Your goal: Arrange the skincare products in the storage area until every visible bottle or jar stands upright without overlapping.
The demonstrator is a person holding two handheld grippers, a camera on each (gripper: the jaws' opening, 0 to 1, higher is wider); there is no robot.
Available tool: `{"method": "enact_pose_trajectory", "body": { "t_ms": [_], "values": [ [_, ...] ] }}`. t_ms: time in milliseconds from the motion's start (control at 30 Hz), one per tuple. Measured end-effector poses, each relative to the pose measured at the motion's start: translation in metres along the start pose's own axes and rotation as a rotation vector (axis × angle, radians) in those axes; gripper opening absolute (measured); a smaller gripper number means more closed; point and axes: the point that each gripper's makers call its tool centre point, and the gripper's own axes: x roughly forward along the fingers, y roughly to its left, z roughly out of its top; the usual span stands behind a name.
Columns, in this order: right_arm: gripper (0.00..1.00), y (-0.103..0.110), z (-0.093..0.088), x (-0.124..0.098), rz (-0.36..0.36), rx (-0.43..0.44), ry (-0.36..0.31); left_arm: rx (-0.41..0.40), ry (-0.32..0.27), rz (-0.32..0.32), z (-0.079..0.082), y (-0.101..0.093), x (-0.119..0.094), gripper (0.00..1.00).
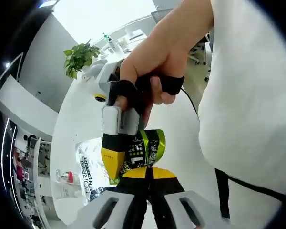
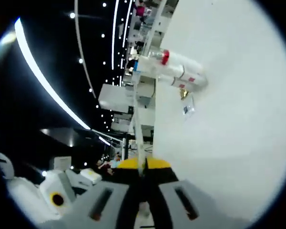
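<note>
In the left gripper view the left gripper [image 1: 148, 174] has its jaws closed, seemingly empty. At twelve o'clock a hand [image 1: 155, 71] blocks the counter; the L'Oréal pouch [image 1: 93, 169] lies at nine. The right gripper [image 2: 143, 177] is closed too; white bottles [image 2: 181, 74] lie at one o'clock.

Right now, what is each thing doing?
Left gripper: jaws shut, holding nothing.
Right gripper: jaws shut, holding nothing.
Silver pouch: lying flat on the white table.
Red-capped bottle: beside another bottle; upright or lying, can't tell.
Plant: standing upright.
</note>
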Motion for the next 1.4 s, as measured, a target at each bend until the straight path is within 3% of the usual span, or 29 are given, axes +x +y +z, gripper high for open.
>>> {"method": "enact_pose_trajectory", "body": {
  "t_ms": [233, 400, 533, 633, 700, 767, 867, 1067, 1133, 1267, 1400],
  "values": [
    [0.0, 0.004, 0.004, -0.011, 0.009, -0.038, -0.006, -0.09, -0.081, 0.004, 0.008, 0.002, -0.001, 0.04],
    [0.0, 0.007, 0.01, -0.018, 0.016, -0.048, -0.034, -0.209, -0.143, -0.016, 0.012, 0.002, -0.003, 0.09],
    [0.0, 0.008, 0.015, -0.028, 0.025, -0.06, -0.06, -0.35, -0.21, -0.032, 0.012, 0.004, -0.007, 0.21],
    [0.0, 0.008, 0.018, -0.033, 0.03, -0.067, -0.077, -0.51, -0.292, -0.042, 0.012, 0.009, -0.014, 0.29],
    [0.0, 0.008, 0.021, -0.037, 0.029, -0.069, -0.092, -0.655, -0.386, -0.065, 0.016, 0.014, -0.021, 0.35],
    [0.0, 0.01, 0.024, -0.041, 0.034, -0.078, -0.112, -0.844, -0.533, -0.077, 0.022, 0.029, -0.032, 0.42],
    [0.0, 0.014, 0.026, -0.046, 0.051, -0.085, -0.129, -1.007, -0.64, -0.046, 0.017, 0.047, -0.042, 0.51],
    [0.0, 0.03, 0.027, -0.048, 0.118, -0.116, -0.141, -1.215, -0.691, -0.012, -0.002, 0.064, -0.041, 0.68],
    [0.0, 0.036, 0.028, -0.047, 0.147, -0.122, -0.144, -1.267, -0.712, -0.047, 0.0, 0.063, -0.04, 0.71],
    [0.0, 0.055, 0.026, -0.045, 0.221, -0.144, -0.135, -1.391, -0.779, -0.181, 0.013, 0.054, -0.038, 0.71],
    [0.0, 0.066, 0.023, -0.042, 0.28, -0.159, -0.121, -1.448, -0.863, -0.306, 0.03, 0.046, -0.042, 0.6]
  ]
}}
